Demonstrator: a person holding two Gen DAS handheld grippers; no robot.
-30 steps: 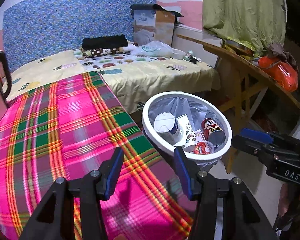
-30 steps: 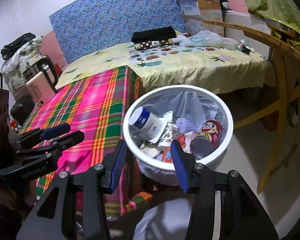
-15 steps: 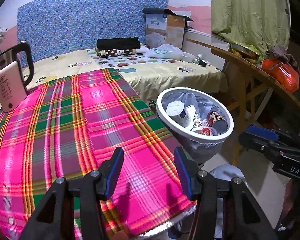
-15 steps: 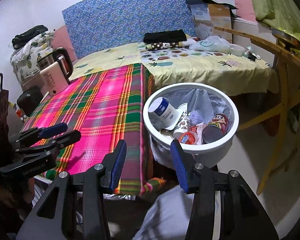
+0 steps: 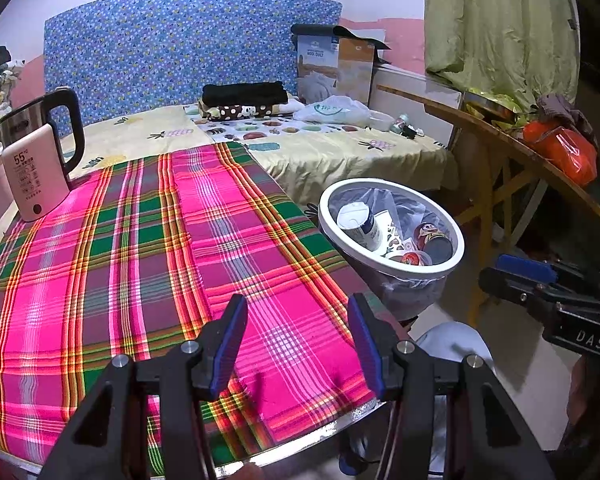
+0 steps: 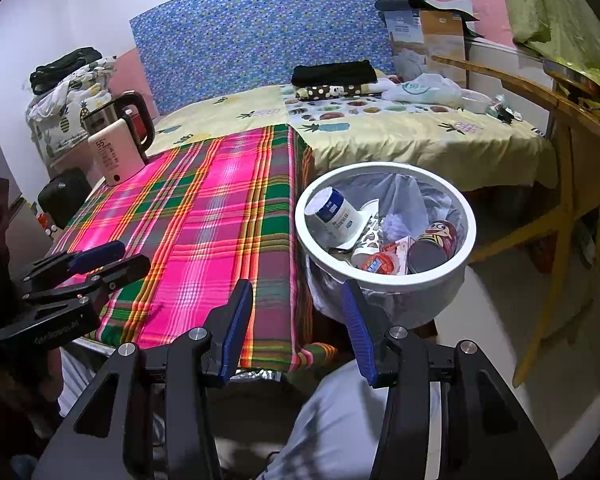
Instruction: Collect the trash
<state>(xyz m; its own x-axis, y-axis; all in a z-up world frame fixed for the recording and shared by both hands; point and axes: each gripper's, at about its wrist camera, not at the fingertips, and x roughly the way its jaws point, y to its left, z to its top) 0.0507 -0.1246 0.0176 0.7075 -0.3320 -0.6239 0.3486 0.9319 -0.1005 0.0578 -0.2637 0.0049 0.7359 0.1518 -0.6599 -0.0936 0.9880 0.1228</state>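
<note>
A white trash bin with a clear liner stands beside the right edge of the pink plaid table. It holds a white and blue cup, a cartoon can, a small red-lidded tub and wrappers. My left gripper is open and empty over the table's near edge. My right gripper is open and empty, near the bin's front rim. Each gripper also shows in the other's view: the right, the left.
A pink electric kettle stands at the table's far left. A bed with folded clothes and a plastic bag lies behind. A wooden table with an orange bag stands to the right.
Both grippers have pulled back and up from the bin, which now looks smaller and farther. The left view has swung left, bringing the kettle into sight. Both grippers stayed open.
</note>
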